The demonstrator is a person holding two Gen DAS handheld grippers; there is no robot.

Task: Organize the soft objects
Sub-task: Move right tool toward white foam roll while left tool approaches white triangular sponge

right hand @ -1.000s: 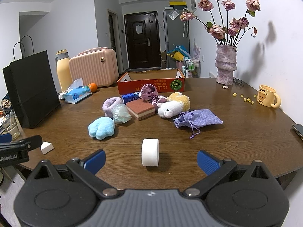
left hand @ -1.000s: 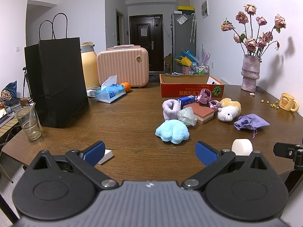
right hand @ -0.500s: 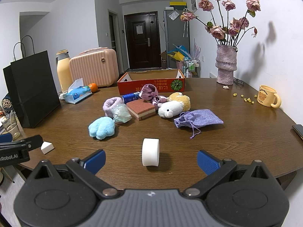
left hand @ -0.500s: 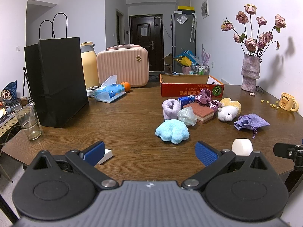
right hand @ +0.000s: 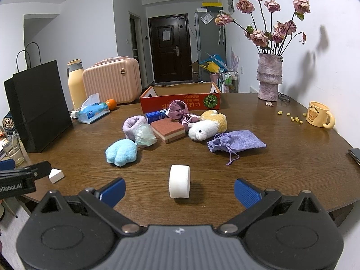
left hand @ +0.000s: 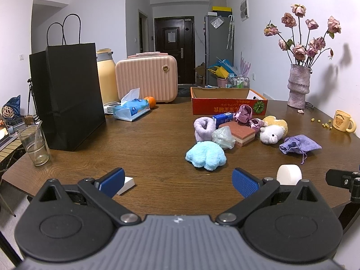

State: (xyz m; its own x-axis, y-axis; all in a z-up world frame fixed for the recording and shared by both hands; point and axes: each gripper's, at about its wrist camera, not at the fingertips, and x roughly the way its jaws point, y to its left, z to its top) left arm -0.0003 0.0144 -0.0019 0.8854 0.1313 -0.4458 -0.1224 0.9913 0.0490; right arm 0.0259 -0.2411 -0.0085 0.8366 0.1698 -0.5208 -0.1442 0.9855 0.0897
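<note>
Soft things lie in a cluster mid-table: a blue plush (left hand: 205,155) (right hand: 121,151), a lilac fuzzy roll (right hand: 132,123), a clear plastic bag (right hand: 145,135), a brown sponge (right hand: 167,130), a white-and-yellow plush sheep (right hand: 207,126), a purple satin piece (right hand: 177,110) and a lilac drawstring pouch (right hand: 236,144). A white foam roll (right hand: 179,184) stands near the front edge. An open red cardboard box (right hand: 180,100) stands behind the cluster. My left gripper (left hand: 178,180) and right gripper (right hand: 180,190) are both open and empty near the front edge.
A black paper bag (left hand: 67,94), a glass (left hand: 33,146), a tissue pack (left hand: 131,109), an orange (left hand: 150,101), a pink case (left hand: 146,81) and a yellow flask stand at the left. A vase of roses (right hand: 270,78) and a yellow mug (right hand: 318,117) stand at the right. A small white block (left hand: 126,183) lies front left.
</note>
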